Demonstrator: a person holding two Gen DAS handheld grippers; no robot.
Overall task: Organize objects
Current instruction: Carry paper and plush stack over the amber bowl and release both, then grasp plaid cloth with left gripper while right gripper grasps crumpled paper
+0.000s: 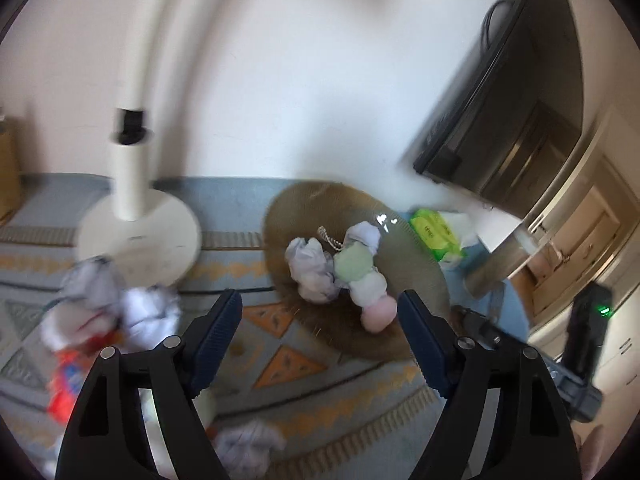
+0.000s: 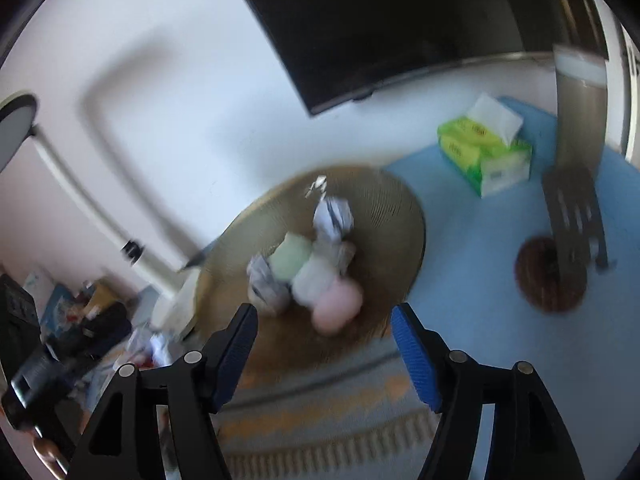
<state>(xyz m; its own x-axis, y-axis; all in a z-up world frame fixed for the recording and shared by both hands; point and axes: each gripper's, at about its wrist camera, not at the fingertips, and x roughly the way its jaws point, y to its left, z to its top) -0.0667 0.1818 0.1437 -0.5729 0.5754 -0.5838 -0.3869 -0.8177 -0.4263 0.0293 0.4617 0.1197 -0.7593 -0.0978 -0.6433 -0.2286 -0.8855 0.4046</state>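
Left gripper [image 1: 320, 320]: spread wide, empty, above the patterned grey-and-orange woven rug [image 1: 304, 364].
Crumpled white paper balls [image 1: 116, 316]: loose on the rug at left, beside a red-and-blue packet [image 1: 66, 380]; judged not yet collected.
White round-based lamp stand [image 1: 140, 236]: upright behind them.
Round brown ribbed woven tray [image 1: 416, 272]: holds crumpled paper wads [image 1: 312, 268] and soft pastel green, white and pink balls [image 1: 360, 276], apparently the gathering place.
Green tissue pack [image 1: 436, 232]: just beyond the tray.
Right gripper [image 2: 324, 340]: wide, empty, near the tray's near edge.
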